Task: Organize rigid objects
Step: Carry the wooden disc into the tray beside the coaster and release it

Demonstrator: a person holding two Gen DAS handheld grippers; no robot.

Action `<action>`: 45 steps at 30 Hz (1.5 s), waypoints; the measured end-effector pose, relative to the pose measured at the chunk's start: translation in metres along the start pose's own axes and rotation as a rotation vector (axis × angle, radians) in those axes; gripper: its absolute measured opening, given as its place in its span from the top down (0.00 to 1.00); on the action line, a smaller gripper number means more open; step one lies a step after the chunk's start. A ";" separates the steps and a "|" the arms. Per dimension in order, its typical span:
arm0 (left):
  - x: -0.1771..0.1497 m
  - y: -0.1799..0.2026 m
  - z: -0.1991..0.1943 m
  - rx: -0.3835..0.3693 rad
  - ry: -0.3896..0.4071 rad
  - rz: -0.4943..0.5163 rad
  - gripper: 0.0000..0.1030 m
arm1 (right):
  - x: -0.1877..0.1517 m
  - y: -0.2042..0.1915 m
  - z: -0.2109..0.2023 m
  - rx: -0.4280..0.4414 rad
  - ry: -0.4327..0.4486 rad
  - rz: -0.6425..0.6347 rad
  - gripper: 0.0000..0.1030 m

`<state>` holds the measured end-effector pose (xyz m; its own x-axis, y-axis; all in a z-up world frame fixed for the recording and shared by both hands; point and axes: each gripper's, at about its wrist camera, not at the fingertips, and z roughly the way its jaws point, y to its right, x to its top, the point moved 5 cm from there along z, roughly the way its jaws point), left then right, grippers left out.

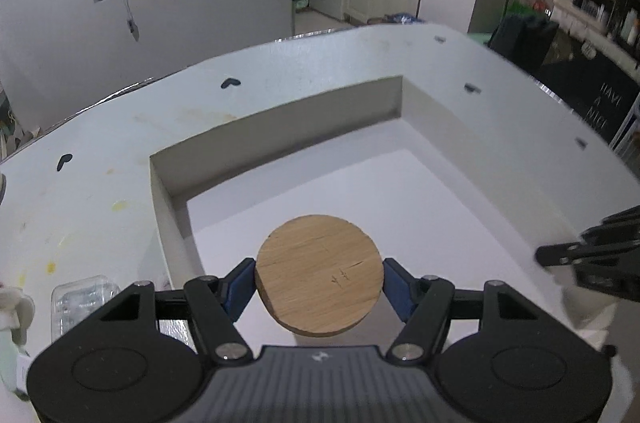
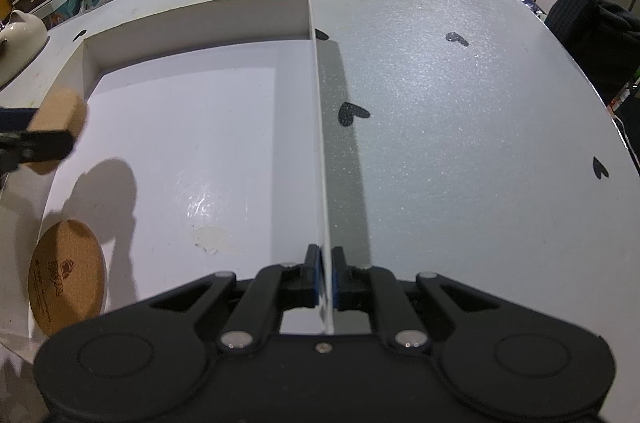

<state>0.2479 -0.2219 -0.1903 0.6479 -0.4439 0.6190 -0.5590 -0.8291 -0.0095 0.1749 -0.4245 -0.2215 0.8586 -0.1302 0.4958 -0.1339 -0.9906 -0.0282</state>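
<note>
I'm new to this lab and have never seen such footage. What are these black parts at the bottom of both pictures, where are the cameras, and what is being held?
There is no robot arm here: a person holds a two-finger tool in each hand, and each tool has a wide-angle camera looking forward along its fingers. The black parts are the tools themselves.

In the left tool's view, the left tool grips a round wooden disc between its blue pads, over a shallow white box on a pale table printed with dark hearts.

In the right tool's view, the right tool is shut on the box's thin side wall. A round cork coaster lies at the box's near left corner. At the left edge you see the other tool carrying the disc.
</note>
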 end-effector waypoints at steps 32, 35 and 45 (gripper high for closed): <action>0.004 0.007 -0.018 0.009 0.025 0.007 0.00 | -0.001 0.000 0.000 0.001 0.002 -0.001 0.93; 0.013 0.007 -0.041 0.000 0.084 -0.023 0.00 | -0.001 0.000 0.000 0.001 0.001 -0.001 0.93; 0.035 -0.028 -0.111 0.061 0.271 -0.115 0.00 | -0.001 0.000 0.000 0.000 0.002 -0.003 0.93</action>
<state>0.2288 -0.1759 -0.0810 0.5391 -0.2459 0.8055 -0.4522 -0.8914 0.0305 0.1738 -0.4245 -0.2216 0.8579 -0.1272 0.4978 -0.1314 -0.9910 -0.0267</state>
